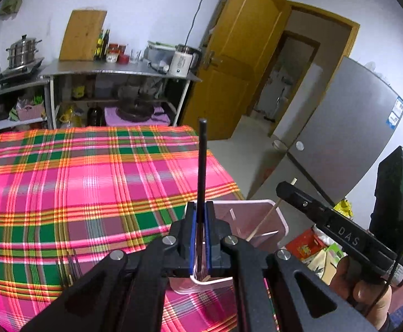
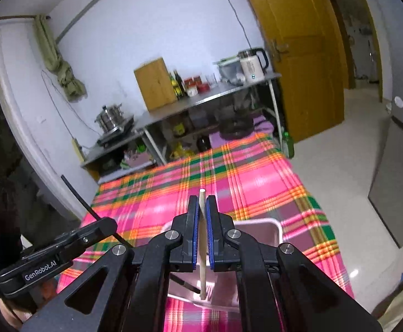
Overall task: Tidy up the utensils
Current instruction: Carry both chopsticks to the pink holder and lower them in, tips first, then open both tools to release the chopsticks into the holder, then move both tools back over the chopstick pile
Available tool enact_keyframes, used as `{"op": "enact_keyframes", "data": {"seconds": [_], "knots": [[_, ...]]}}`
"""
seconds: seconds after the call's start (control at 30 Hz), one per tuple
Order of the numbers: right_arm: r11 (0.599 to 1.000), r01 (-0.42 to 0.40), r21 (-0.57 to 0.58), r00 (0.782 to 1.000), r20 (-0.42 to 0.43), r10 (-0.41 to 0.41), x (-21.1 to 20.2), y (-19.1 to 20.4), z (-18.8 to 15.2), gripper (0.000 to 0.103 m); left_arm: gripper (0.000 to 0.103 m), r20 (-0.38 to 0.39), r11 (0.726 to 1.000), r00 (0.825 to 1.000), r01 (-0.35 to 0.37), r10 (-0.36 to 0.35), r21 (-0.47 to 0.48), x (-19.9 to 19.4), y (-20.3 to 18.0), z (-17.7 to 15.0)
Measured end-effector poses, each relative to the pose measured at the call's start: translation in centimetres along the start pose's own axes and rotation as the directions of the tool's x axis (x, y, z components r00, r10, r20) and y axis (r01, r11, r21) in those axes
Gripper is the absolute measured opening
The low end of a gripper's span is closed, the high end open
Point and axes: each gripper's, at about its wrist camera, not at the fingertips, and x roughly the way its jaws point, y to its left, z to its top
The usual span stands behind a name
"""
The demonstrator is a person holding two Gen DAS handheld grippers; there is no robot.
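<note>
My left gripper [image 1: 200, 206] is shut on a black chopstick [image 1: 202, 166] that stands nearly upright, its lower end over a pale pink plastic bin [image 1: 280, 220] at the table's near right corner. My right gripper [image 2: 202, 202] is shut on a light wooden chopstick [image 2: 202, 238], whose lower tip reaches down into the same pink bin [image 2: 277, 228]. In the left wrist view the right gripper [image 1: 283, 188] comes in from the right with the wooden chopstick [image 1: 268, 215] slanting into the bin. The right wrist view shows the left gripper [image 2: 106, 225] at lower left with the black chopstick [image 2: 79, 196].
A pink, green and orange plaid cloth [image 1: 90, 182] covers the table. Several dark chopsticks [image 1: 70, 269] lie on it near the front left. Behind stand metal shelves [image 1: 118, 70] with a pot, bottles and a kettle. A grey fridge [image 1: 348, 130] and a yellow door [image 1: 245, 63] are to the right.
</note>
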Motion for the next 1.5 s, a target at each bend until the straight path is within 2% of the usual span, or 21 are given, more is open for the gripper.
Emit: {"op": "enact_keyframes", "data": {"seconds": [0.13, 0.2, 0.27, 0.37, 0.47, 0.57, 0.6, 0.77, 1.0, 1.23, 1.43, 1.5], "knots": [[1.0, 0.008, 0.0, 1.0, -0.025, -0.008, 0.6, -0.4, -0.7, 0.006, 0.008, -0.016, 1.0, 1.0, -0.005, 0.005, 0.0, 0.4, 0.3, -0.4], [1.0, 0.012, -0.001, 1.0, -0.021, -0.012, 0.5, -0.5, -0.6, 0.006, 0.018, -0.014, 1.0, 1.0, -0.002, 0.002, -0.005, 0.2, 0.4, -0.5], [1.0, 0.022, -0.004, 1.0, -0.005, -0.022, -0.1, -0.6, -0.5, 0.013, 0.022, -0.001, 1.0, 1.0, 0.009, -0.009, -0.013, -0.3, 0.6, -0.4], [0.999, 0.033, -0.007, 0.999, 0.026, -0.033, -1.0, -0.6, -0.3, 0.024, 0.023, 0.015, 1.0, 1.0, 0.013, -0.013, -0.011, -1.5, 0.8, -0.6], [0.999, 0.04, -0.008, 0.998, 0.054, -0.039, -2.2, -0.5, -0.3, 0.026, 0.024, 0.035, 1.0, 0.999, 0.005, -0.004, -0.013, -2.9, 1.1, -0.7], [0.999, 0.049, -0.011, 0.995, 0.087, -0.047, -3.8, -0.2, -0.3, 0.026, 0.041, 0.063, 1.0, 0.998, 0.005, -0.004, -0.023, -4.7, 1.7, -1.1], [0.999, 0.047, -0.013, 0.994, 0.1, -0.046, -4.4, -0.1, -0.3, 0.026, 0.043, 0.08, 1.0, 0.997, 0.006, -0.004, -0.021, -5.4, 1.9, -1.4], [0.999, 0.025, -0.043, 0.99, 0.141, -0.018, -7.1, 1.1, -1.4, 0.026, 0.043, 0.125, 0.998, 0.991, -0.057, 0.055, 0.011, -8.4, 2.7, -3.7], [0.995, -0.036, -0.097, 0.992, 0.119, 0.047, -8.2, 3.4, -4.5, 0.026, 0.043, 0.141, 0.99, 0.98, -0.142, 0.138, 0.023, -10.5, 4.8, -8.2], [0.986, -0.071, -0.148, 0.996, 0.04, 0.078, -6.9, 5.8, -8.4, 0.026, 0.043, 0.071, 0.978, 0.975, -0.206, 0.208, -0.035, -10.1, 7.3, -13.2], [0.981, -0.096, -0.168, 0.995, -0.052, 0.089, -4.7, 6.7, -11.3, 0.026, 0.042, -0.017, 0.963, 0.965, -0.261, 0.26, -0.073, -8.5, 9.7, -16.2], [0.978, -0.103, -0.181, 0.993, -0.081, 0.089, -4.0, 7.0, -12.3, 0.026, 0.039, -0.041, 0.957, 0.961, -0.278, 0.275, -0.086, -7.9, 10.4, -16.7]]}}
